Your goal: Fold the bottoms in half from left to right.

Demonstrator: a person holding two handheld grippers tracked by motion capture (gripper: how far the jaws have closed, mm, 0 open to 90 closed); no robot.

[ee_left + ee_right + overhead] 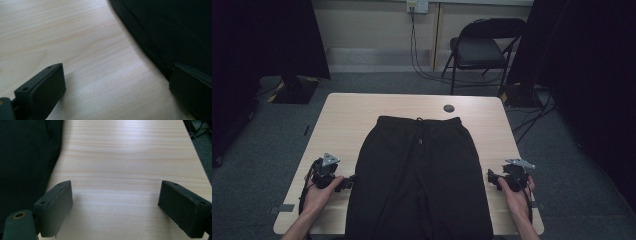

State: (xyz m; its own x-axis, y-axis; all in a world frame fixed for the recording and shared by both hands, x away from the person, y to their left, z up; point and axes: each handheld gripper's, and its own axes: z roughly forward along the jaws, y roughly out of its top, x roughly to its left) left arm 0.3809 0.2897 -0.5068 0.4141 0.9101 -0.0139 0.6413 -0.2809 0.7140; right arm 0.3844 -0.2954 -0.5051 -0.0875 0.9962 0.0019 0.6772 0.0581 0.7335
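Dim room, grey carpet (257, 135), black folding chair (479, 50), wall socket (417, 6), dark curtains (267, 40)

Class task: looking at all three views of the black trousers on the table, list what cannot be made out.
- Trousers: hems cut off by the high view's bottom edge.
- Small dark disc beyond the waistband: too small to identify.
- Left gripper: whether its jaw touches the cloth, too dark.

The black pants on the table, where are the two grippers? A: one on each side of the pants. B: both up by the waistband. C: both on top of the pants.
A: the left gripper sits at one edge of the black pants and the right gripper at the other, both with jaws wide open over the table.
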